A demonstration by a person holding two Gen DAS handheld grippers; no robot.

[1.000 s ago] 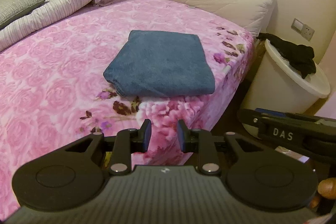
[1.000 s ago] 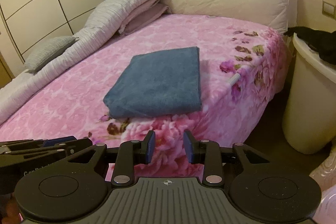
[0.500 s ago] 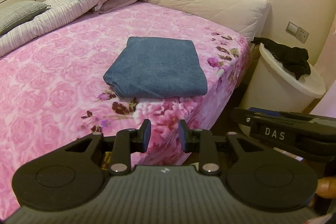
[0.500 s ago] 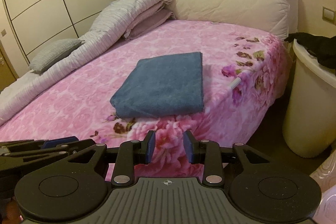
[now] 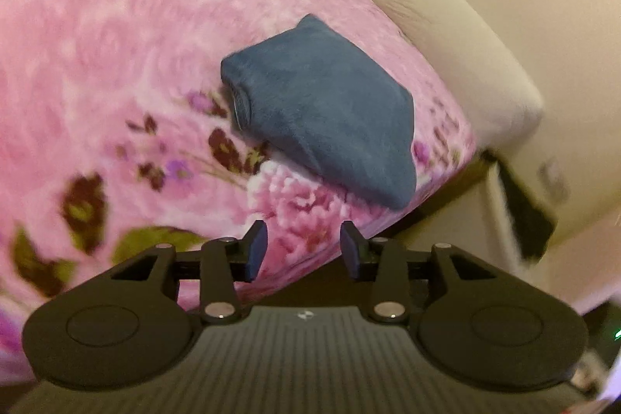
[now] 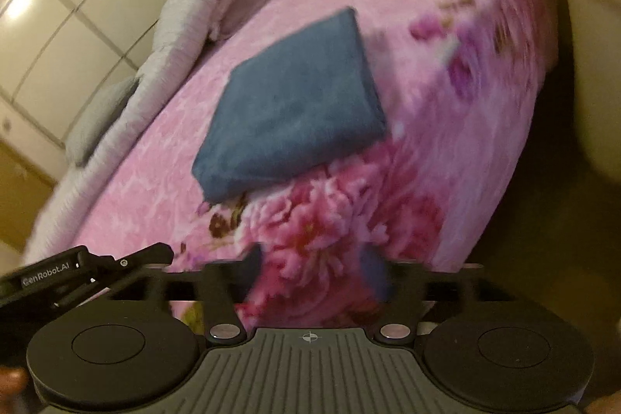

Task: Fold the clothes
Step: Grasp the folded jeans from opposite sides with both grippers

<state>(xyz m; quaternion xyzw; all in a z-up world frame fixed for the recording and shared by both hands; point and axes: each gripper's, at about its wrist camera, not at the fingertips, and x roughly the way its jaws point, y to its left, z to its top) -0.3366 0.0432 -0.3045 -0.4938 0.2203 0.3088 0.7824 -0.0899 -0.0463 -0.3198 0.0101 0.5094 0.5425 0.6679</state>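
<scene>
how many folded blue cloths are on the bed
1: the folded blue cloth lies on the pink floral bed, near its front edge. Blur may hide other items.

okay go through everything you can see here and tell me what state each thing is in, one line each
Blue towel: folded, lying flat on the bed, untouched.
Pink floral bedspread: spread over the bed.
Grey striped quilt: folded, piled at the bed's far end.
Left gripper: jaws opening, nothing between them.
Right gripper: jaws opening, nothing between them.
</scene>
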